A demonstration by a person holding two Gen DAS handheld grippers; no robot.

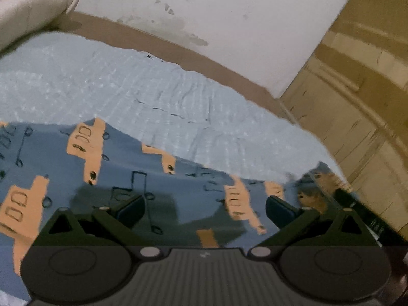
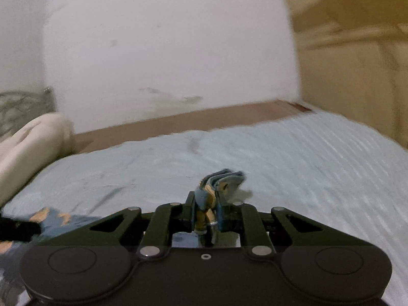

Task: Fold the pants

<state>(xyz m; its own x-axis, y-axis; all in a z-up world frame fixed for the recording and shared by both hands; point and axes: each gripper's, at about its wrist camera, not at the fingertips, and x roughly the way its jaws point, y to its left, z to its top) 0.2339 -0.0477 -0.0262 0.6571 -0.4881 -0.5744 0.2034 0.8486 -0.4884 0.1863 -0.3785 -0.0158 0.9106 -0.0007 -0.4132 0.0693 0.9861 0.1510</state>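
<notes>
The pants (image 1: 119, 168) are blue with orange car shapes and black music notes, spread on a light blue bedspread (image 1: 153, 89). My left gripper (image 1: 205, 209) is open just above the cloth, with nothing between its fingers. My right gripper (image 2: 206, 213) is shut on a bunched edge of the pants (image 2: 219, 183), which sticks up between the fingers above the bedspread (image 2: 280, 158). More of the pants (image 2: 51, 219) lies at the lower left in the right wrist view. A black gripper part (image 1: 341, 193) shows at the pants' right edge in the left wrist view.
A cream pillow (image 2: 33, 142) lies at the left of the bed. A brown bed frame edge (image 2: 204, 117) runs along a white wall (image 2: 165, 51). Wooden cupboard doors (image 1: 357, 89) stand to the right of the bed.
</notes>
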